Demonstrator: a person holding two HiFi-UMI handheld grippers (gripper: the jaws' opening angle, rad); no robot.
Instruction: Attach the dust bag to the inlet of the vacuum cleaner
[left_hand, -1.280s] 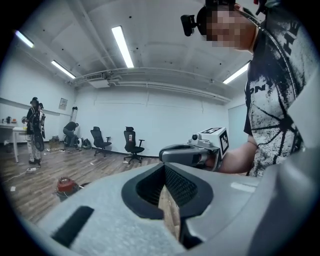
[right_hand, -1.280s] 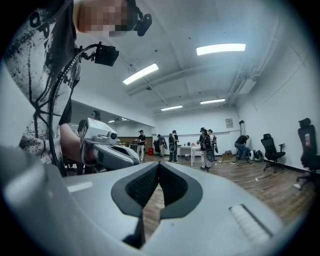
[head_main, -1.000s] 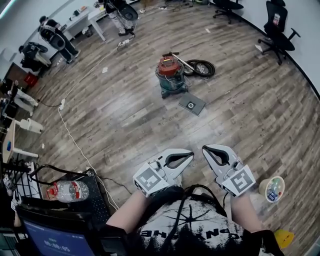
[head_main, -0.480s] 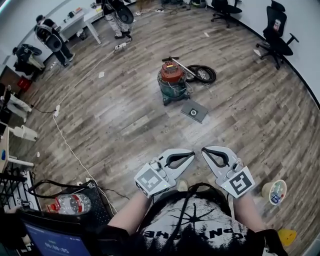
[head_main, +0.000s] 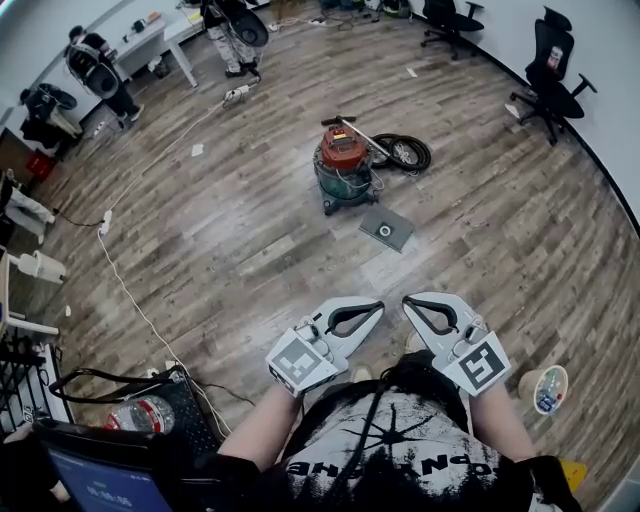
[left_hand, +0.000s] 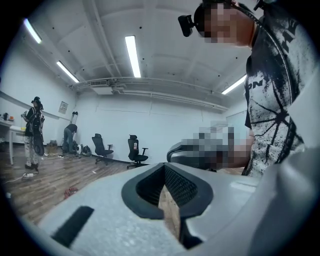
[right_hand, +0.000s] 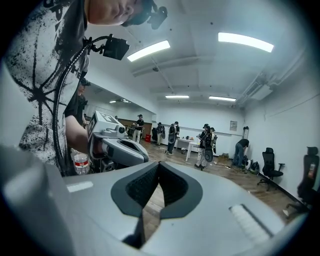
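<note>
Over the last second the left hand-held gripper (head_main: 372, 308) and the right hand-held gripper (head_main: 412, 302) have travelled forward together with the person, keeping their places side by side in front of the chest; each has its jaws together with nothing between them, as both gripper views show plainly; around them the wooden floor (head_main: 250, 250) has slid back, so the water bottle (head_main: 145, 415) at the lower left and the cup (head_main: 545, 390) at the lower right have sunk toward the bottom edge; further out, the vacuum cleaner (head_main: 345, 170) stands upright on the floor and now sits a little lower in the head view, hence somewhat nearer, though still well apart from both grippers; just beside it, on the near right, lies a flat grey square with a round opening, which I take for the dust bag (head_main: 386, 229); the coiled hose (head_main: 403, 152) rests behind; this reads as the approach only, with the bag not yet picked up and the inlet too small to make out from here.
</note>
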